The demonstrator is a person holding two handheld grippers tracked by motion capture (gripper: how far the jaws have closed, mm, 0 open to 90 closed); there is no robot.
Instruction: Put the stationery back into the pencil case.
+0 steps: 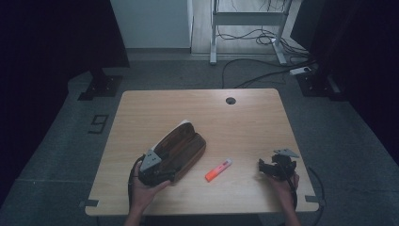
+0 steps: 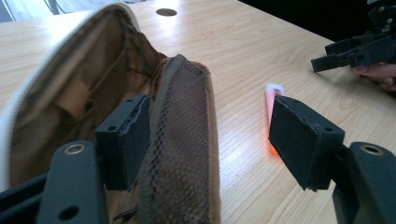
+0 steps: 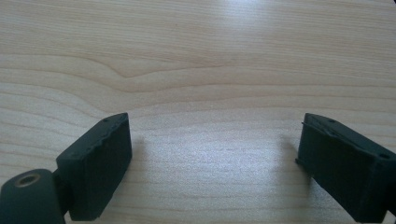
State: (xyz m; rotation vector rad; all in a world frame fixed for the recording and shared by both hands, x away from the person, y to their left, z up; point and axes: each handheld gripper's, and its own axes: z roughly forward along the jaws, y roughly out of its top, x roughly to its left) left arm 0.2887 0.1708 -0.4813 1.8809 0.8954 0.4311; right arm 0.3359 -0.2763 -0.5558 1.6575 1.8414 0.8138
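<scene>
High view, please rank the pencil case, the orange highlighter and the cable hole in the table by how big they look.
1. Brown pencil case, lying open, by far the largest.
2. Orange highlighter.
3. Cable hole, smallest, though it lies farther from the camera.

My high view looks forward and down over the whole table [image 1: 244, 117]. My gripper views sit close, low above it. The left gripper view shares the highlighter [image 2: 273, 100] with it.
</scene>
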